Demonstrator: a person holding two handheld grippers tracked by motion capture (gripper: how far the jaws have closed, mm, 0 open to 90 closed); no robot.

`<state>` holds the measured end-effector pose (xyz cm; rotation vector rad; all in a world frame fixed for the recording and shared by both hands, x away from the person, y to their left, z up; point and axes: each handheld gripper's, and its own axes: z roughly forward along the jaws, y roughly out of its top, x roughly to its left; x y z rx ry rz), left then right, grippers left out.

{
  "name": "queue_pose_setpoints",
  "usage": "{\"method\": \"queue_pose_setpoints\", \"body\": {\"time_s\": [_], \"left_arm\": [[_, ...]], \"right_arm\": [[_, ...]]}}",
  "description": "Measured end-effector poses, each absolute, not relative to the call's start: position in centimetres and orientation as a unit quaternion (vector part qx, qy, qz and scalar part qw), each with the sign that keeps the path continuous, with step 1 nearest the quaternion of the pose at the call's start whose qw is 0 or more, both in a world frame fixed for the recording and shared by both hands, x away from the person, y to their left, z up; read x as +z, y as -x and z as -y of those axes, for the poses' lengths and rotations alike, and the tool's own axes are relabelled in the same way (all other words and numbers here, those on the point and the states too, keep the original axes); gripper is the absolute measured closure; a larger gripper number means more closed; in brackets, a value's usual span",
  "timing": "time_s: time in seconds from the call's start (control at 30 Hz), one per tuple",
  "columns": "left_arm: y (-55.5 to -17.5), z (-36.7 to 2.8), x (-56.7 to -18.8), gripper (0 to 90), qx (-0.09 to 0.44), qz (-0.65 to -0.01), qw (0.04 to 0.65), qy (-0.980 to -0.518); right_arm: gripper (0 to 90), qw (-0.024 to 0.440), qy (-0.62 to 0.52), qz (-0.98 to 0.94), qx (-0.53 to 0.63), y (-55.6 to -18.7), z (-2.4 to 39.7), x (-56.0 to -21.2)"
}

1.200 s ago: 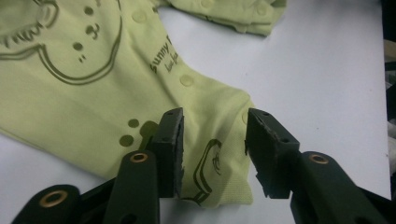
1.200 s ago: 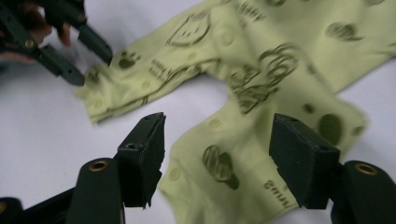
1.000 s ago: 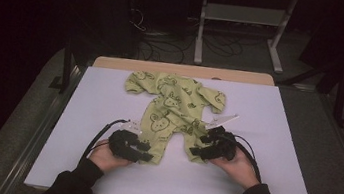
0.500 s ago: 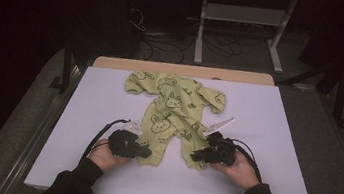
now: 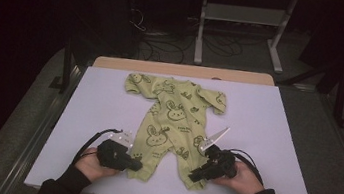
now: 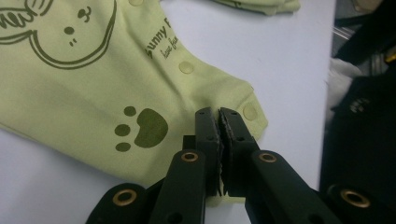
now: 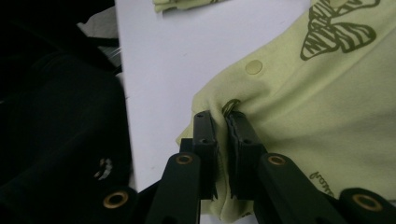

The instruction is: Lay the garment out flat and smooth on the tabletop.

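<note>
I am looking at a soft, light-green baby suit with dark bunny prints (image 5: 171,122) lying flat on the smooth white table (image 5: 280,136). My left gripper (image 6: 219,116) is pinching one leg cuff tight — my right gripper (image 7: 219,116) is pinching the other. Round snap buttons (image 6: 186,67) are dotting the leg edge.
</note>
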<state>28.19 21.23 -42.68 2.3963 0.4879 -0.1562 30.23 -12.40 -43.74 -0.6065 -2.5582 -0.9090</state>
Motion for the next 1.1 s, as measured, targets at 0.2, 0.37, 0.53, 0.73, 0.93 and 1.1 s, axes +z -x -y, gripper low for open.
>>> {"method": "queue_pose_setpoints", "body": {"time_s": [0.2, 0.37, 0.53, 0.73, 0.93, 1.1], "left_arm": [[-27.5, -21.4, -42.8, 86.2, -0.081, -0.171, 0.329, -0.925], [-27.3, -21.2, -42.7, 86.1, -0.096, -0.159, 0.322, -0.928], [-27.2, -21.2, -42.7, 85.8, -0.105, -0.154, 0.318, -0.930], [-27.5, -21.4, -42.5, 82.1, -0.107, -0.156, 0.325, -0.927], [-28.8, -22.5, -41.7, 57.7, -0.088, -0.200, 0.381, -0.898], [-31.0, -23.5, -41.1, 43.1, -0.047, -0.270, 0.426, -0.862]], "right_arm": [[81.0, 0.205, 0.208, 0.906, -0.307, -30.0, 12.4, -44.1], [80.5, 0.218, 0.200, 0.907, -0.298, -29.8, 12.4, -44.1], [79.0, 0.226, 0.197, 0.909, -0.288, -29.6, 12.4, -44.2], [66.3, 0.224, 0.192, 0.912, -0.284, -29.5, 12.5, -43.7], [48.1, 0.176, 0.214, 0.902, -0.331, -30.4, 13.5, -42.3], [31.0, 0.117, 0.255, 0.885, -0.372, -32.0, 14.5, -41.3]]}}
